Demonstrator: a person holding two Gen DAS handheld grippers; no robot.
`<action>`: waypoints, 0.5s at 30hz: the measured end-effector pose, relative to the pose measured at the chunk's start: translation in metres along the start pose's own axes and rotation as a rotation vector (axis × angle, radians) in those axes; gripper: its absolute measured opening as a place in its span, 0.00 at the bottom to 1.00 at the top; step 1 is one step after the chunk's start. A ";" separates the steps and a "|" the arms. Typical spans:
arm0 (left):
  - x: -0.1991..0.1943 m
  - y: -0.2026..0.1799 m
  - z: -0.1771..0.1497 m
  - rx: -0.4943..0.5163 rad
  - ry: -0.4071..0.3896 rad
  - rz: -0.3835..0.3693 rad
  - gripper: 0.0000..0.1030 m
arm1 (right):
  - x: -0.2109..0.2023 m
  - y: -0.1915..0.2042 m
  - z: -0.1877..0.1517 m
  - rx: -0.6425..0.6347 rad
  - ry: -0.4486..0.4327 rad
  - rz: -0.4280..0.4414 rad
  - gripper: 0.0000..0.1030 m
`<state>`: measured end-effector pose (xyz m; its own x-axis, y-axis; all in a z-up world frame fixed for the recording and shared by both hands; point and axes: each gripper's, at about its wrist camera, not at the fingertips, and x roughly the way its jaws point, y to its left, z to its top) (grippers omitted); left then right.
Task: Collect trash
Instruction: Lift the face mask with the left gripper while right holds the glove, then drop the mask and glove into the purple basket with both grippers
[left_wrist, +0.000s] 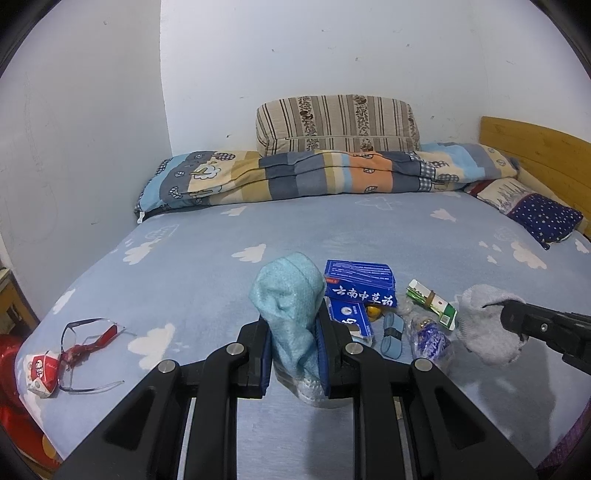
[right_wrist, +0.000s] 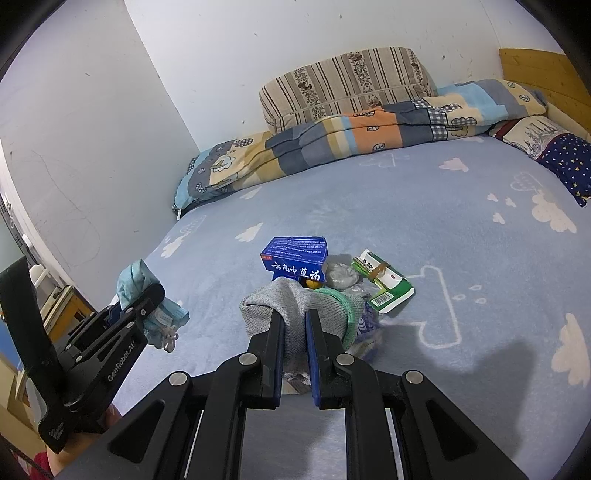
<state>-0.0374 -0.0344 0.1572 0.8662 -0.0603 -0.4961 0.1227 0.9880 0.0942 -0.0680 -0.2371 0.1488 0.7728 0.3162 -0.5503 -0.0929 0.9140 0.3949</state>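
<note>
Blue box (right_wrist: 294, 258) reads 云南中草药; tongs marked CenRobot.AI.

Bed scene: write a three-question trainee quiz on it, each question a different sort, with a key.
1. True or false: the left gripper is shut on a light blue foam wrap.
2. What does the right gripper hold? A) the glasses B) a grey sock C) the blue box
3. Fill in: the glasses lie on the bed beside a red and white ____.

Key:
1. True.
2. B, the grey sock; the blue box lies on the sheet behind it.
3. Packet, crumpled, near the bed's edge.
</note>
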 end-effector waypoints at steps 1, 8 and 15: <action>0.000 0.000 0.000 0.000 0.000 -0.005 0.18 | 0.000 0.000 0.000 0.001 -0.001 0.000 0.11; -0.001 -0.004 0.000 -0.016 0.013 -0.113 0.18 | -0.007 -0.005 0.003 0.026 -0.013 0.004 0.11; -0.005 -0.027 0.000 -0.003 0.028 -0.311 0.18 | -0.032 -0.022 0.001 0.102 -0.048 -0.005 0.11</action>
<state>-0.0452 -0.0604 0.1568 0.7733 -0.3560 -0.5247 0.3786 0.9230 -0.0683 -0.0899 -0.2678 0.1585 0.8028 0.2971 -0.5170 -0.0268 0.8842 0.4664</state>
